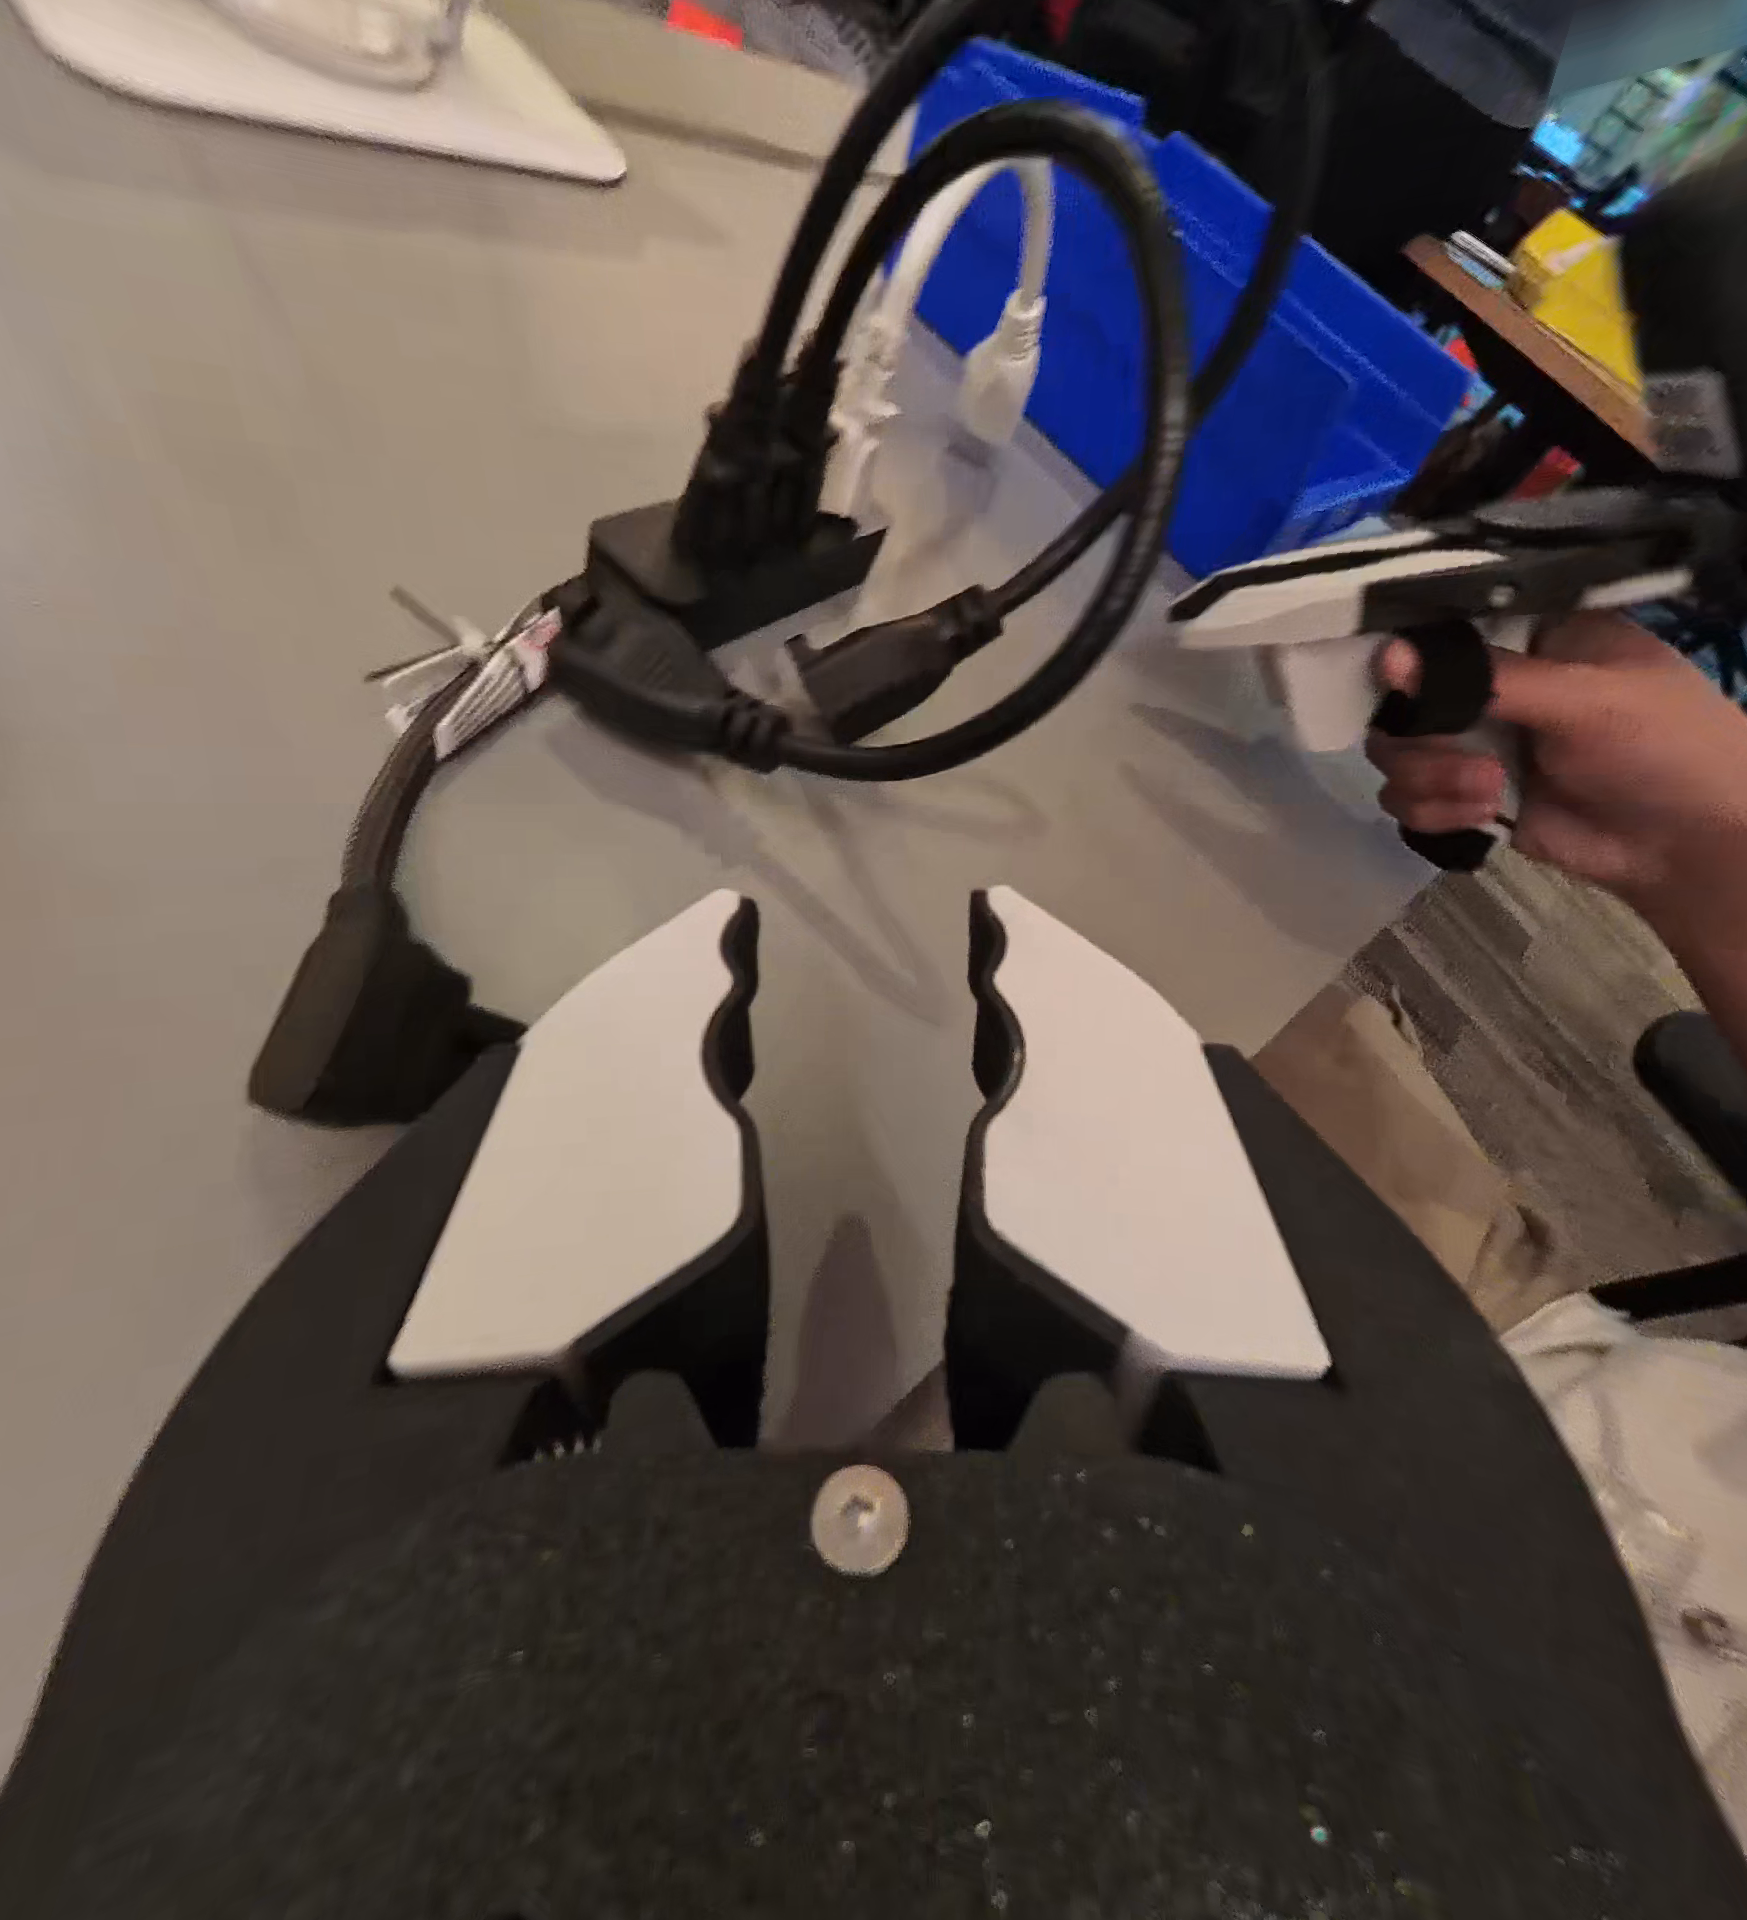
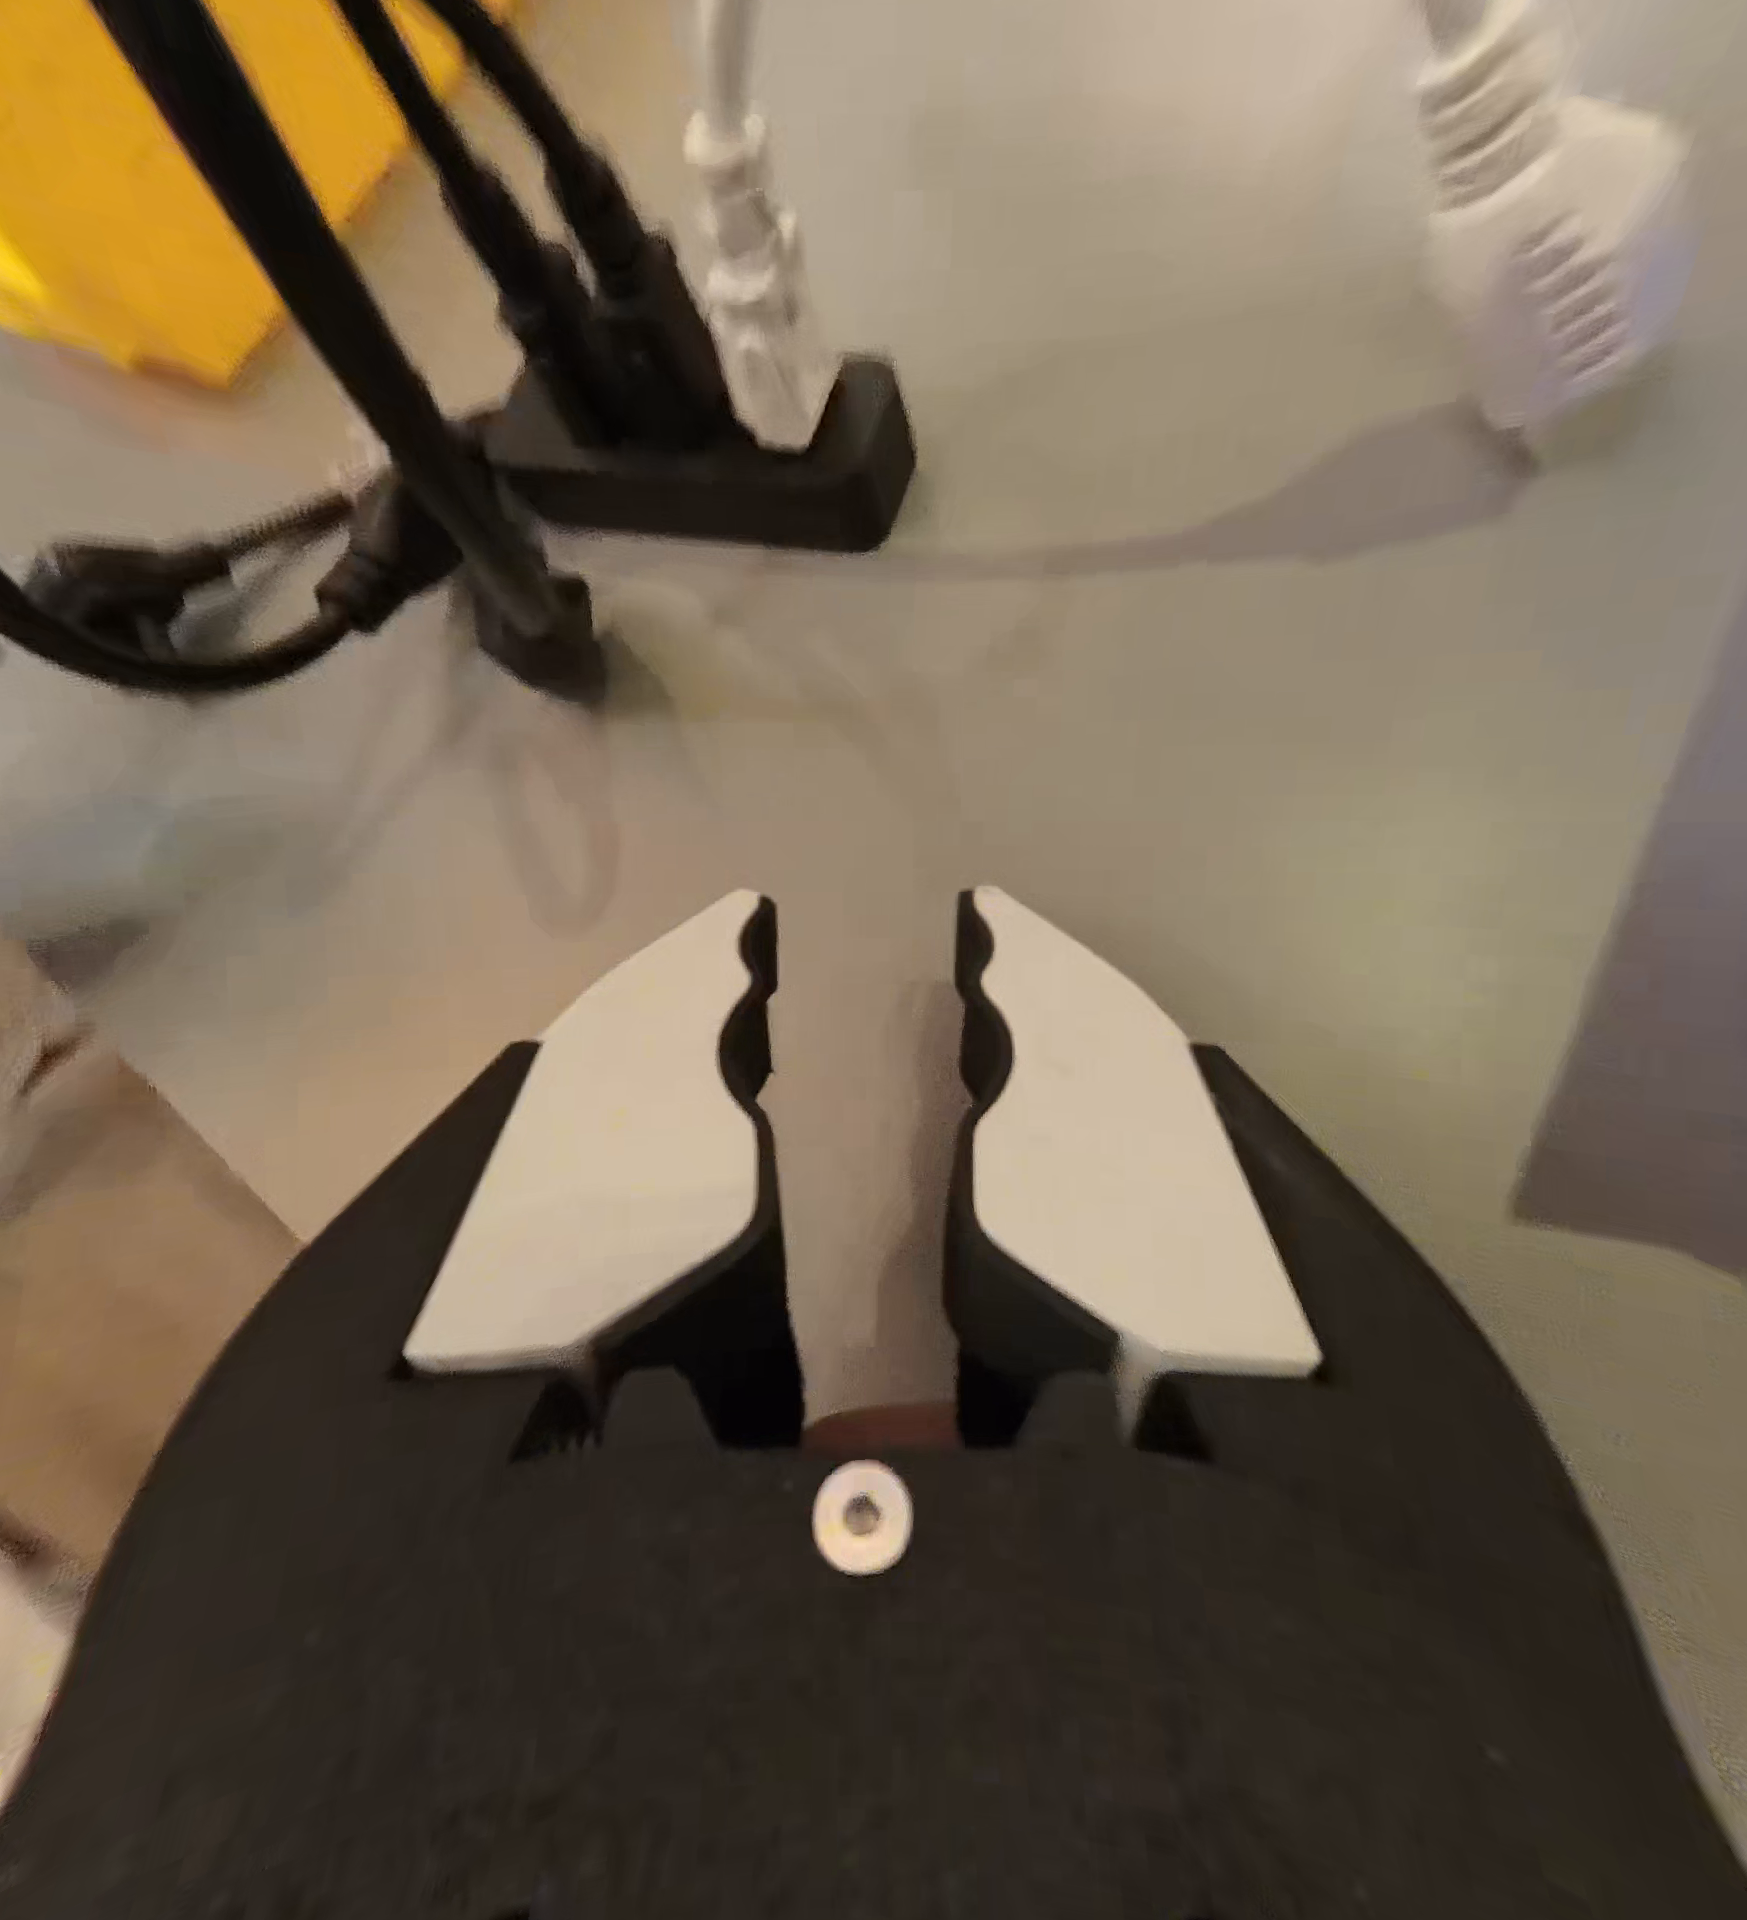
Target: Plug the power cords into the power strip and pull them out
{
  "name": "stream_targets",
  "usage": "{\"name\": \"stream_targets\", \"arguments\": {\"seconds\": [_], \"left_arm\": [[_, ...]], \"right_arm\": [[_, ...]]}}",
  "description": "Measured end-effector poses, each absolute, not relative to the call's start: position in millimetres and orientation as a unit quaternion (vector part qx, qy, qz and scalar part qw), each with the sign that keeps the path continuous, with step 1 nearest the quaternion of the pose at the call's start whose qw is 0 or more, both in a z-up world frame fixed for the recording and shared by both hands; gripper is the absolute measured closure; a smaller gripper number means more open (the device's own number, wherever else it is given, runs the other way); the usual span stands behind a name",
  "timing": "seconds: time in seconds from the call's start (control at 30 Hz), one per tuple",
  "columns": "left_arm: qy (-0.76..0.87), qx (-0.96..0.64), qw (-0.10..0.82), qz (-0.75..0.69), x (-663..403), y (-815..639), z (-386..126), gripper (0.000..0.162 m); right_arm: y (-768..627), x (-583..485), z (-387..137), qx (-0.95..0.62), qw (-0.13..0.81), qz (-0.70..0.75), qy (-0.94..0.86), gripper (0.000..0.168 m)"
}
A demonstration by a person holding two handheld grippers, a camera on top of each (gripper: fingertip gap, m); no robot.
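the black power strip (image 2: 723,468) lies on the pale table (image 2: 1160,748), at about 11 o'clock from the right gripper (image 2: 864,904) and well apart from it. two black plugs (image 2: 630,322) and one white plug (image 2: 760,312) are seated in it side by side. a loose white plug (image 2: 1544,260) is seen at 2 o'clock, and a loose black plug (image 1: 890,665) rests on the table in front of the strip.

both grippers are held partly open with nothing between the fingers; the left gripper (image 1: 864,914) hovers over bare table near the edge.

whichever plug is taken next, it should be gripped on its moulded body (not on the cord) and moved straight along the socket axis, while the strip is pinned down by the other gripper so it is not dragged or lifted.

both views are smeared by motion. the sockets themselves are hidden under the plugs, so it cannot be told how many are free. the loose white plug is possibly lifted by its own stiff cord, but its contact with the table is not made out. the cord loops (image 1: 1056,312) are cut off at the top.
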State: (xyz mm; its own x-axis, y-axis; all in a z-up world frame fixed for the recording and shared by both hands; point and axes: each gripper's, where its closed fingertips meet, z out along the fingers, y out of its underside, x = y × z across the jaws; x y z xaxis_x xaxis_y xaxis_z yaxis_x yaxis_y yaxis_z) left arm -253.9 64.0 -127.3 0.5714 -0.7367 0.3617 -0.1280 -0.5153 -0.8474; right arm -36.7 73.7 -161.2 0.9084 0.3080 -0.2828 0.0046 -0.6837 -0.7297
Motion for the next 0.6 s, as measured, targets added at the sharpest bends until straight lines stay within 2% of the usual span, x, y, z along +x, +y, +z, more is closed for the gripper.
{"name": "stream_targets", "arguments": {"seconds": [0.03,0.13,0.37,0.5,0.6], "left_arm": [[0.261,-0.798,0.398,-0.371,-257.8,69.4,-132.4,0.118],[0.236,-0.813,0.373,-0.38,-264.1,78.0,-139.3,0.108],[0.272,-0.793,0.398,-0.372,-257.2,74.2,-130.9,0.108],[0.308,-0.784,0.414,-0.345,-252.7,72.6,-131.6,0.109],[0.316,-0.784,0.419,-0.331,-254.4,73.0,-132.7,0.111]], "right_arm": [[75.8,-31.9,-154.9,-0.882,0.422,0.201,-0.065,0.14],[72.7,-30.4,-140.9,-0.847,0.477,0.216,-0.095,0.168],[77.0,-29.8,-130.7,-0.825,0.518,0.182,-0.138,0.165],[75.8,-33.3,-131.4,-0.825,0.509,0.181,-0.165,0.168],[74.1,-37.1,-134.0,-0.822,0.498,0.231,-0.153,0.168]]}}
